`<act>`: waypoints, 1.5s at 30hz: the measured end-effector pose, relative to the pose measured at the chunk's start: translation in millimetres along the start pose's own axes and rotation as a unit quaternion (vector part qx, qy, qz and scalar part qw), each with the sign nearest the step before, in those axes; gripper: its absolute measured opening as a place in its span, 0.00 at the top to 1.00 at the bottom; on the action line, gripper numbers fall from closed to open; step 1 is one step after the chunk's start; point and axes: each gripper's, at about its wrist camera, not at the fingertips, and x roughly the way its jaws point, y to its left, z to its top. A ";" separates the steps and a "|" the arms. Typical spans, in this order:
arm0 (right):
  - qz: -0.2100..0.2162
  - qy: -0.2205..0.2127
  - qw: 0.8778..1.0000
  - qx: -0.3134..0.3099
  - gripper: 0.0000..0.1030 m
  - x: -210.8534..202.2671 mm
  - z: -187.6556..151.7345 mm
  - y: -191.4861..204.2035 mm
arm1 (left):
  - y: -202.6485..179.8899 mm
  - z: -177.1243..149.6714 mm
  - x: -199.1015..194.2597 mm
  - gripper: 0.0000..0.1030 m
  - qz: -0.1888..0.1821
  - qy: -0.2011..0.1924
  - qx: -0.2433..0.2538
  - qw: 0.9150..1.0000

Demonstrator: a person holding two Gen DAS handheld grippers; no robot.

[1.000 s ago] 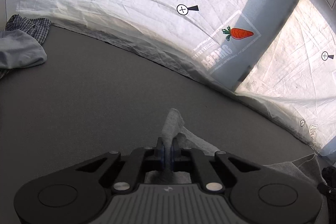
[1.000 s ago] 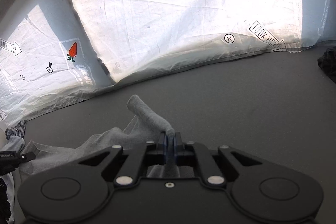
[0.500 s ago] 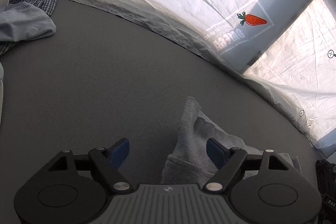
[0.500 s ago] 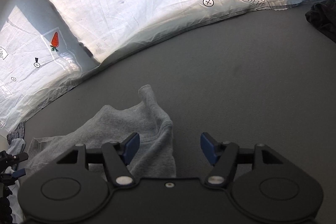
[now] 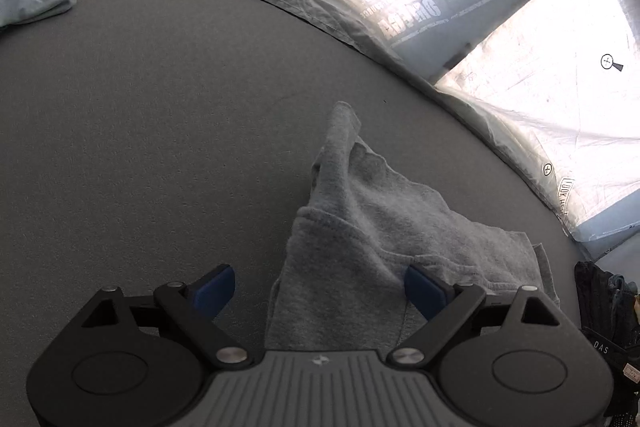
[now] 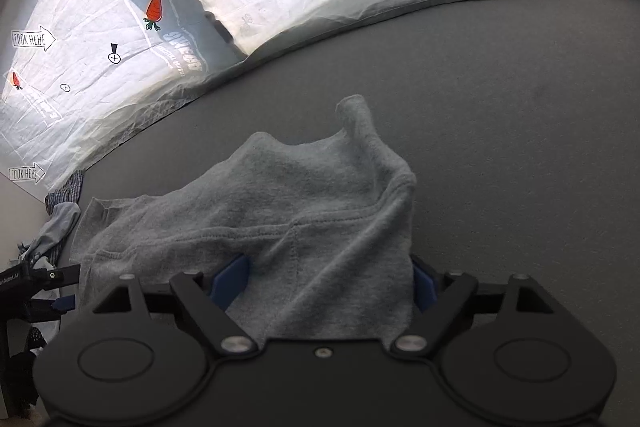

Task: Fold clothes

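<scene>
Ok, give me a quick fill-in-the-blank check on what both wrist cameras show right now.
1. The left gripper has its jaws ____.
2. The grey garment lies on a dark ____ surface.
3. On the white sheet behind the table, an orange ____ is printed.
4. The right gripper is ____, gripping nothing.

Missing words: open; grey; carrot; open

I get strong backlight through the white sheet (image 5: 560, 99), which blows out to glare in both views. The dark grey surface (image 5: 160, 107) reads dim and grainy. Fisheye bending curves the sheet's lower edge, and black vignetting eats the corners. Focus is soft, with no motion blur.
</scene>
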 end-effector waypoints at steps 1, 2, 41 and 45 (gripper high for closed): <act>0.001 0.003 1.000 0.001 0.17 1.8 0.2 -0.4 | -0.3 -0.8 -3.5 0.11 -0.003 -0.005 0.005 1.000; 0.002 0.007 1.000 0.001 0.15 3.6 0.3 -0.8 | -1.8 -2.1 -8.3 0.11 -0.001 -0.016 0.010 1.000; 0.170 0.060 0.978 0.109 0.29 25.5 -14.3 22.8 | -34.4 -36.6 49.2 0.02 -0.187 0.074 -0.012 0.980; 0.209 0.060 0.959 0.184 0.53 11.6 -27.4 13.7 | -55.9 -61.2 47.4 0.08 -0.201 0.092 0.000 0.975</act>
